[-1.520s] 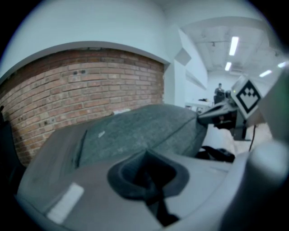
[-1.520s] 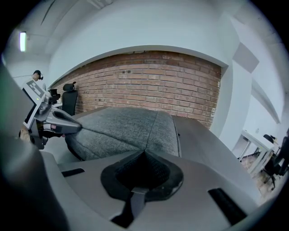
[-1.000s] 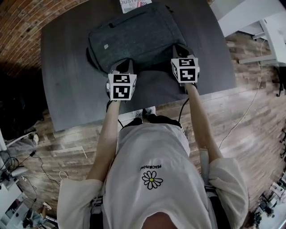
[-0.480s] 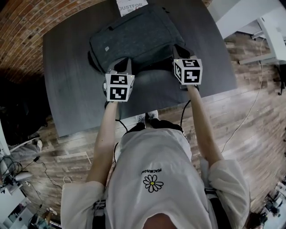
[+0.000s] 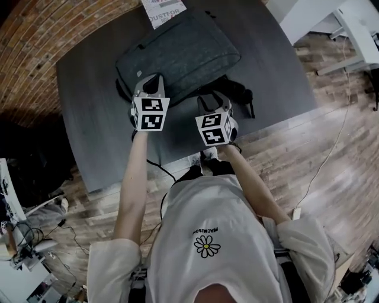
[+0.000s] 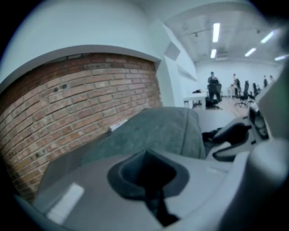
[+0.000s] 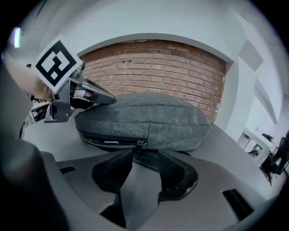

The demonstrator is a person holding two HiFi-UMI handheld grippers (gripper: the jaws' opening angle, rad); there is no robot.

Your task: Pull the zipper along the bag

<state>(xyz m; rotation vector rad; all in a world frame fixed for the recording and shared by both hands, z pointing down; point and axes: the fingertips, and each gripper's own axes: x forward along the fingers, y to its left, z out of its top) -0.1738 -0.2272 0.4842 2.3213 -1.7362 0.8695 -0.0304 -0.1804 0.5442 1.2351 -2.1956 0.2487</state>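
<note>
While the dark table (image 5: 89, 142) stands on a wood floor (image 5: 331, 136) beside a brick wall (image 7: 153, 67), the grey bag (image 5: 177, 56) lies just ahead of both jaws. Only the view from the right gripper (image 7: 142, 169) shows the zipper pull (image 7: 139, 145), just beyond its jaws, which have just been opening with only bare table between them. The left gripper (image 6: 149, 180) has its jaws pressed together.

Grey bag (image 5: 183, 50) on dark table (image 5: 89, 124) — left tool (image 5: 149, 83) at its near-left corner, right tool (image 5: 210, 102) just beside near edge.

A dark grey table (image 5: 89, 118) stands on a wooden plank floor (image 5: 349, 177) beside a red brick wall (image 5: 35, 41), with a printed white sheet (image 5: 162, 10) at its far edge.
</note>
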